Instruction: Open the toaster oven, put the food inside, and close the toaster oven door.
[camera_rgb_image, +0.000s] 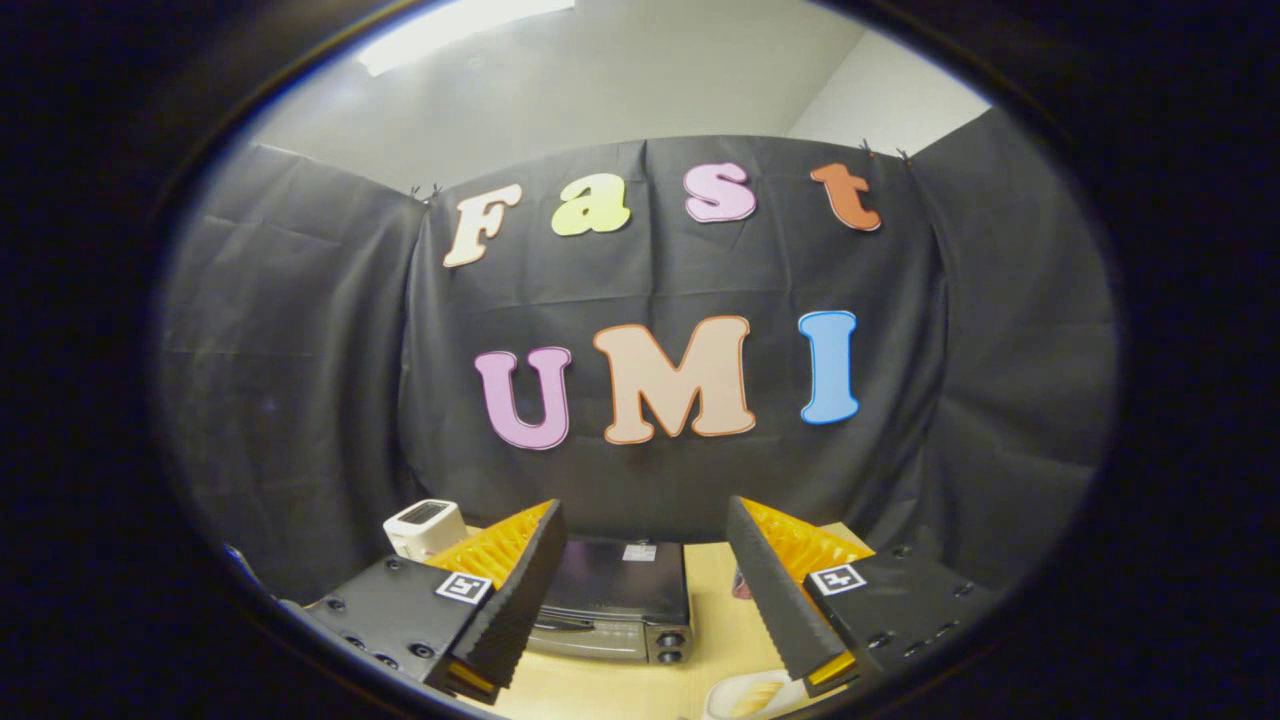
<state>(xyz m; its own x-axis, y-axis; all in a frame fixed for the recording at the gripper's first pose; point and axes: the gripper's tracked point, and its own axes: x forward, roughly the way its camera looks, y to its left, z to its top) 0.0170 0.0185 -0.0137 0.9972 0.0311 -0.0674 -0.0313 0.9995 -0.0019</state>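
I held the gripper (640, 585) wide and empty above the table (715, 620). The toaster oven (615, 600) sat beyond the fingers, door shut — opening was not yet begun. The food (755, 697) lay nearer. Next I judged — descend to the door handle (565, 622).

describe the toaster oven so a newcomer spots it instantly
On the wooden table before the black cloth wall, look between and beyond the open gripper's fingers. The toaster oven is the dark box with two knobs, door shut, unlike the small white toaster beside it.
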